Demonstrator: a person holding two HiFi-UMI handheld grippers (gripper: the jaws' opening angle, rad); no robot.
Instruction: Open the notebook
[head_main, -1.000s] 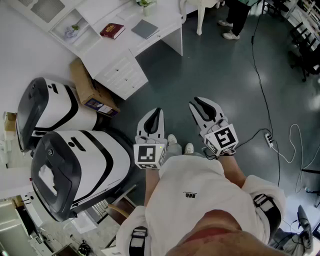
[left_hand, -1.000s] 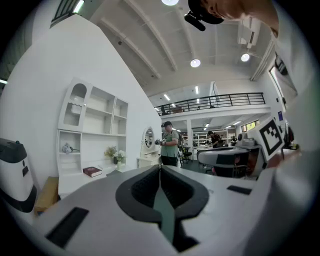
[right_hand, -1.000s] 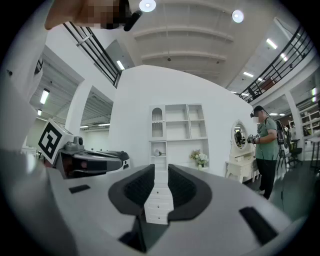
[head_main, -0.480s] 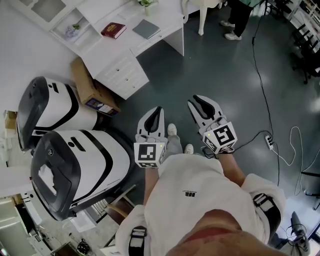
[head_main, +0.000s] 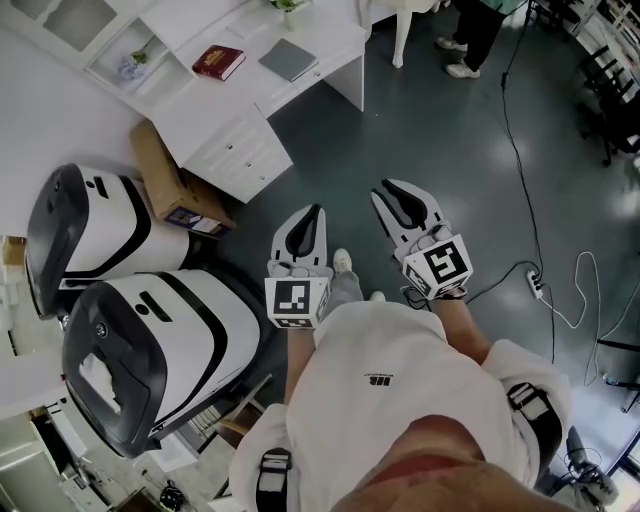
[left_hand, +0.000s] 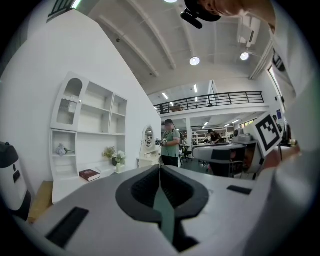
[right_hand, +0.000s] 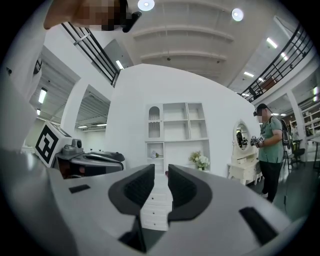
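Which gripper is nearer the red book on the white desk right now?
Left. The left gripper sits short of the red book, slightly to its right; the right gripper is farther right. Both are well away from the desk.

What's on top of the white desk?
On the white desk: a red book, a closed grey notebook and a plant cut off by the frame edge. Its shut drawers hide their contents.

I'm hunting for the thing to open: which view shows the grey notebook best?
The head view: from above, the notebook lies closed on the desk, beside the red book. The left gripper view shows that book but no notebook; the right gripper view, just the desk's drawers.
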